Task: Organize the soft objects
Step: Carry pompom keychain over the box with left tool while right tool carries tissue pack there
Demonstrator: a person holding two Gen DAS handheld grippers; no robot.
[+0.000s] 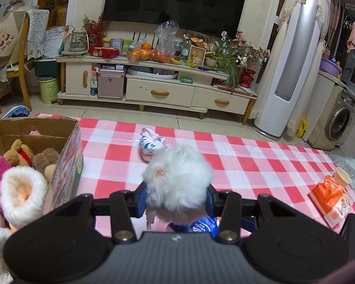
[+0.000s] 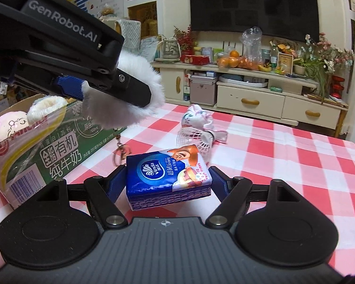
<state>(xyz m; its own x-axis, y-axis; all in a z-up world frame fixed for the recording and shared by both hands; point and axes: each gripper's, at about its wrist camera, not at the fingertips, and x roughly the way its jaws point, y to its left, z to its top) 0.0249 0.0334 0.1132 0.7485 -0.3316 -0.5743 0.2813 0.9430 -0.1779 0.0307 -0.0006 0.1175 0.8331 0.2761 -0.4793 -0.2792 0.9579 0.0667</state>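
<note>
My left gripper (image 1: 176, 189) is shut on a white fluffy pom-pom (image 1: 179, 175), held above the red-checked table just right of the cardboard box (image 1: 69, 156). In the right wrist view the same left gripper (image 2: 139, 97) hangs at upper left with the pom-pom (image 2: 127, 108), and a keychain clasp (image 2: 120, 151) dangles under it. My right gripper (image 2: 168, 179) is shut on a blue tissue pack (image 2: 168, 175), its pads against both short sides. The box (image 2: 59, 146) holds several plush toys and fuzzy slippers (image 1: 21, 189).
A blue-and-white fabric pouch (image 2: 196, 118) and a white shuttlecock (image 2: 201, 139) lie on the checked tablecloth (image 2: 284, 156) beyond the tissue pack. An orange packet (image 1: 329, 201) and a paper cup (image 1: 342, 176) sit at the table's right edge. A TV cabinet (image 1: 158, 92) stands behind.
</note>
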